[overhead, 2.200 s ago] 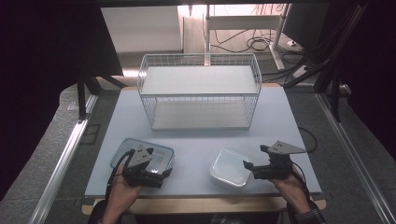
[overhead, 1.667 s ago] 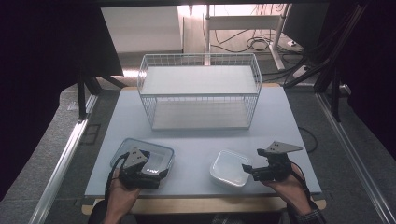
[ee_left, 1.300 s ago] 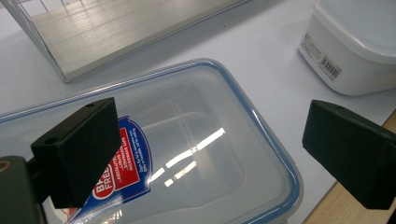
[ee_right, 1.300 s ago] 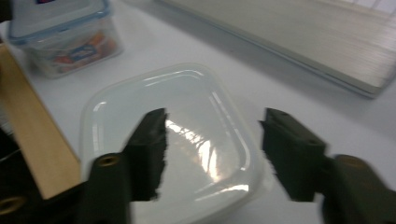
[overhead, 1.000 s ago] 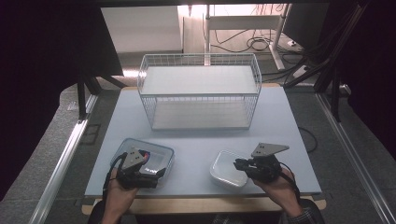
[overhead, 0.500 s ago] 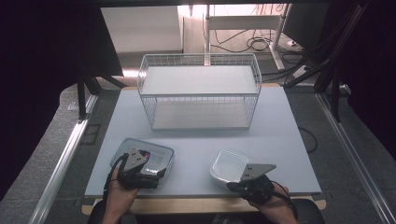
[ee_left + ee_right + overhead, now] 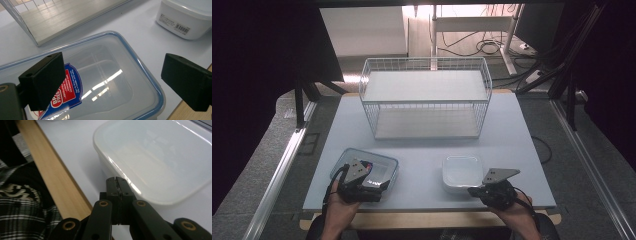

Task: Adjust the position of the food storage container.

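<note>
A clear lidded container (image 7: 382, 165) with a blue rim and a red-and-blue sticker lies at the table's front left. My left gripper (image 7: 378, 182) hovers over its lid (image 7: 107, 82), jaws wide open (image 7: 113, 71) with nothing pressed between them. At the front right sits a white lidded container (image 7: 462, 172), which in the left gripper view appears (image 7: 185, 20) at the upper right. My right gripper (image 7: 471, 190) is low at that container's front right corner. Its jaws are shut together (image 7: 117, 181), tips right beside the white rim (image 7: 160, 157), with nothing seen between them.
A white wire basket (image 7: 426, 97) with a shelf stands at the back middle of the pale blue table (image 7: 512, 130); its corner shows in the left gripper view (image 7: 62, 17). The wooden front edge (image 7: 57, 177) runs just behind my right gripper, beside checked clothing (image 7: 20, 207).
My right gripper has swung from right of the white container down and left to its front corner, and its jaws have shut. The left gripper has stayed put over the clear container.
</note>
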A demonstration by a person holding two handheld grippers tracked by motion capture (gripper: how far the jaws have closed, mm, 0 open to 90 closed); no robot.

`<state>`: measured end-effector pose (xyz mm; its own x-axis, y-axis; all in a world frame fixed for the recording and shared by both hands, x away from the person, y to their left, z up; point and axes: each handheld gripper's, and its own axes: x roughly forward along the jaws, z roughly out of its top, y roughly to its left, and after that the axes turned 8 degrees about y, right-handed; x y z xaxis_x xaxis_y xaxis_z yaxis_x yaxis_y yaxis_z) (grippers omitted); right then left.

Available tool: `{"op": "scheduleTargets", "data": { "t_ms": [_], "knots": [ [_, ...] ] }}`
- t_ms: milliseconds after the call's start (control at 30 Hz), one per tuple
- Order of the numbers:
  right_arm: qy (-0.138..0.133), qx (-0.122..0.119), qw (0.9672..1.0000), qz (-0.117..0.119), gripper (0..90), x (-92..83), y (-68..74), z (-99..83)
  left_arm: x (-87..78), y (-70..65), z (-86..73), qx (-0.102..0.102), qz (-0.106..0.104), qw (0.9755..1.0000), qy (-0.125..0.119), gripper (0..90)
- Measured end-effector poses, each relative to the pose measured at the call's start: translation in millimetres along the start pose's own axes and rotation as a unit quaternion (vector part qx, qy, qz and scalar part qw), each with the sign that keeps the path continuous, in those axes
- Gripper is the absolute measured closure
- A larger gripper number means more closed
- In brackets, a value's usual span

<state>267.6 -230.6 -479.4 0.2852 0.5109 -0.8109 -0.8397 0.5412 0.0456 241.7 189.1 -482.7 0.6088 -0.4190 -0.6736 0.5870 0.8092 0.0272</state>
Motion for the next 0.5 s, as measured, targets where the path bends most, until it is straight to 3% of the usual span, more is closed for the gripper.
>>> {"op": "scheduleTargets", "data": {
  "t_ms": [167, 267, 500],
  "knots": [
    [-0.021, 0.012, 0.9996, 0.015, 87.6, -1.2, 1.0, 10.6, 0.2, 0.7, -0.1, -0.002, -0.001, 1.0000, -0.002, 5.7],
    [-0.038, 0.010, 0.9990, 0.021, 86.1, 3.4, 3.0, 30.9, -0.2, 0.6, -0.1, -0.001, 0.000, 1.0000, -0.002, 5.6],
    [-0.035, -0.018, 0.9991, 0.018, 88.2, 33.4, 5.9, 79.6, -1.8, 2.3, -0.6, -0.006, 0.003, 1.0000, -0.006, 5.5]
  ]
}}
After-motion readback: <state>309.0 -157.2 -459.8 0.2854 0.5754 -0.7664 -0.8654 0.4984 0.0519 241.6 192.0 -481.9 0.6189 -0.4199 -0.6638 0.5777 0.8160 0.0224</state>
